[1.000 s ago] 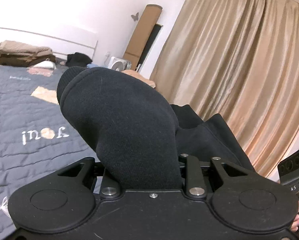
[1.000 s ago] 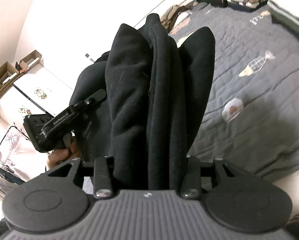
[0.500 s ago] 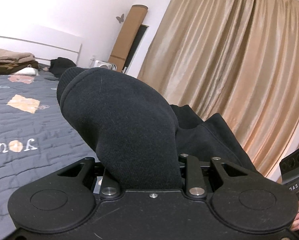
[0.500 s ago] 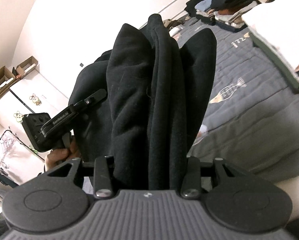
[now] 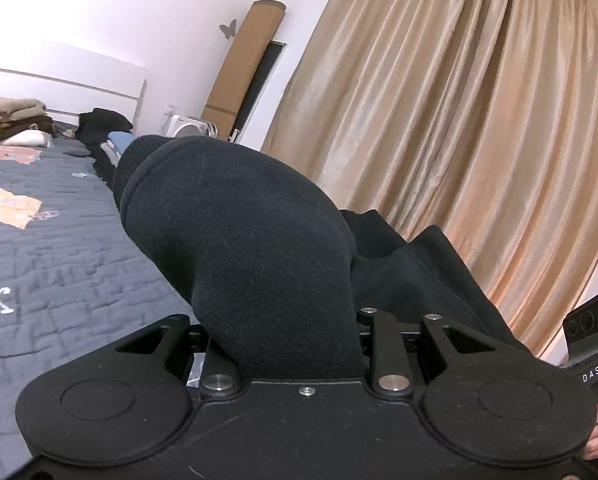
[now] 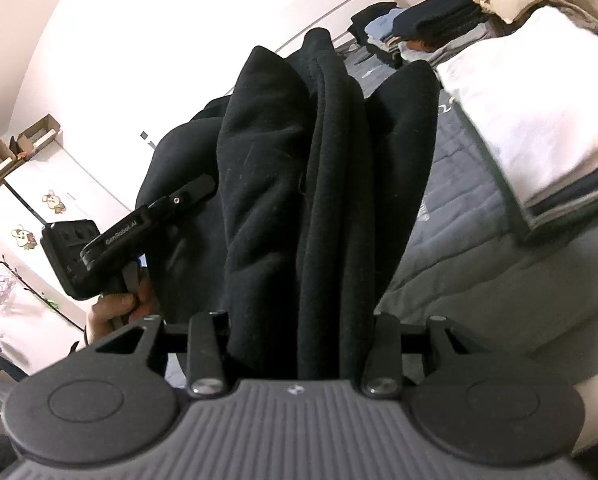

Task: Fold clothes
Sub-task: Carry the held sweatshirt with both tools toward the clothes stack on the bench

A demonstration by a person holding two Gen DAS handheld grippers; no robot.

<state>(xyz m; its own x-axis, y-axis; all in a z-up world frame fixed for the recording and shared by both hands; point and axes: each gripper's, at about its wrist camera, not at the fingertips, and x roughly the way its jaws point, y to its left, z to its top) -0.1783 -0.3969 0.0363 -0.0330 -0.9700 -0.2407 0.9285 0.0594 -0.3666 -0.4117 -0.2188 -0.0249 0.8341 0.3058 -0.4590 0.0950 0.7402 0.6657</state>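
Right, the bed (image 5: 51, 264) fills the background in both views, its grey quilt lying below and ahead of the hands, with folded stacks along its far side, a white pile (image 6: 531, 120) nearest the right hand; the curtain (image 5: 479, 120) hangs off to the other side. Above the quilt hangs the black garment (image 6: 299, 184), clear of the bedding and slung between the two hands; its long run goes from one set of jaws to the other, so I'd say the coming lay-down depends on both hands lowering together toward the quilt. The left gripper (image 5: 287, 344) has its jaws narrowly clamped on a ribbed cuff end that bulges forward; the right gripper (image 6: 295, 344) has its jaws set a little wider, pinching several bunched layers. The left hand (image 6: 115, 304) shows in the right view, close beside the cloth.
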